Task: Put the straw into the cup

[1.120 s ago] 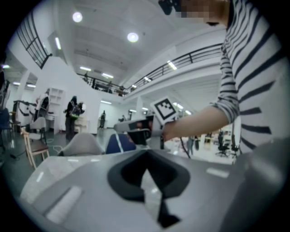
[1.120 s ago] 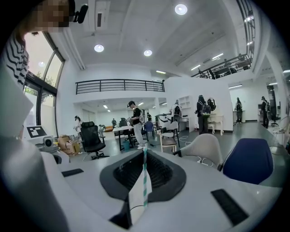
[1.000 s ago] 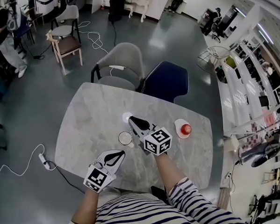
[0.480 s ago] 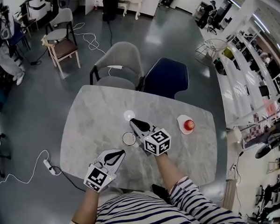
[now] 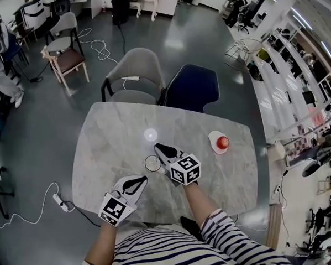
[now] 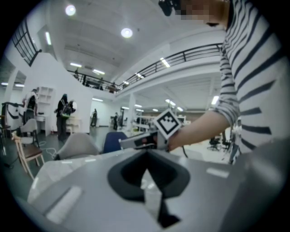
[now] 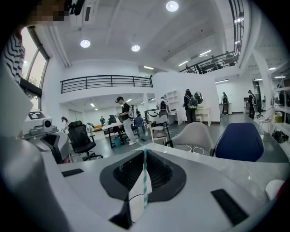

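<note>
Marble-grey table (image 5: 105, 143), broad enough to keep the working things well apart. Off toward the right edge, a small plate (image 5: 211, 139) with something red on it, out of the way of the work. Near the front middle, the cup (image 5: 153, 163), upright and open-mouthed, set within easy reach. Just beside its rim, the right gripper (image 5: 158, 148), clamped shut on the green-striped straw (image 7: 144, 176) and holding it upright, presumably so it can go in end first. Cannot tell whether the lower end has passed the rim. Nearer the body, the left gripper (image 5: 142, 181), closed on nothing, likely just waiting. Right forearm reaching forward over the table. Left forearm held close, angled inward toward the cup.
</note>
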A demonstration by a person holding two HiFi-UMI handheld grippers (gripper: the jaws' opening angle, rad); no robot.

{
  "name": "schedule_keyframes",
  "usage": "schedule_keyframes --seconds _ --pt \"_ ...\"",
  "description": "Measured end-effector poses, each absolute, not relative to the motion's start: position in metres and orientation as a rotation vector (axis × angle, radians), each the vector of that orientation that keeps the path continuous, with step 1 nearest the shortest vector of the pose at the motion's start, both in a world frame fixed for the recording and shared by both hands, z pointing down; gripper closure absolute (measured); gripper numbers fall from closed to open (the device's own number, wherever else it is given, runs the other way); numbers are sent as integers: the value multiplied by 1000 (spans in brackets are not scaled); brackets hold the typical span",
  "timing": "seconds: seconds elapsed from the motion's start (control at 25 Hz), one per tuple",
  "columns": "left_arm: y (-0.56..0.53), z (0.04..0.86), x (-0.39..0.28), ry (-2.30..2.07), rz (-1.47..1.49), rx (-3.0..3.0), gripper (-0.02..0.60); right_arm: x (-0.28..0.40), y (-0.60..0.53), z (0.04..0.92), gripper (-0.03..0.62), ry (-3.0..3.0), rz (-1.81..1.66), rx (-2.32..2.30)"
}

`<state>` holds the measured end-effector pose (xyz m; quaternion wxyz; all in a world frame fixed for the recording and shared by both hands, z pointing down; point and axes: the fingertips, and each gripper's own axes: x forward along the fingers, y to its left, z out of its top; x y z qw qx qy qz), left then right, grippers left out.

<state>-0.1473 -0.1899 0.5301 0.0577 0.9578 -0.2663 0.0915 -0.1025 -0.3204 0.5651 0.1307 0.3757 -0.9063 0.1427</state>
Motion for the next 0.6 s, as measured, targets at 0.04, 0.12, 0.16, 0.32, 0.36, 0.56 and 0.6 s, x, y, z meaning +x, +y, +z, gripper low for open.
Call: schedule_keyframes --seconds 0.04,0.12,0.16,0.32,0.36,0.56,0.6 --pt "-191 531 -148 -803 277 2905 574 -103 -320 568 568 -2625 418 1093" --pt "-192 532 -148 -793 278 2908 574 -102 -320 575 568 -2610 422 1094" --pt "-192 532 -147 -787 279 2910 574 -102 -319 578 568 -2602 424 1094" --pt "-192 531 -146 -770 283 2919 574 -99 -318 587 568 -2571 436 1090" --pt "-192 530 -146 -768 283 2921 574 -98 -318 588 568 -2563 439 1087" --pt "-192 527 -143 -764 284 2926 574 -94 -313 600 568 -2523 446 1065" --pt "-192 528 -144 -765 284 2925 574 -94 -313 603 568 -2518 447 1064"
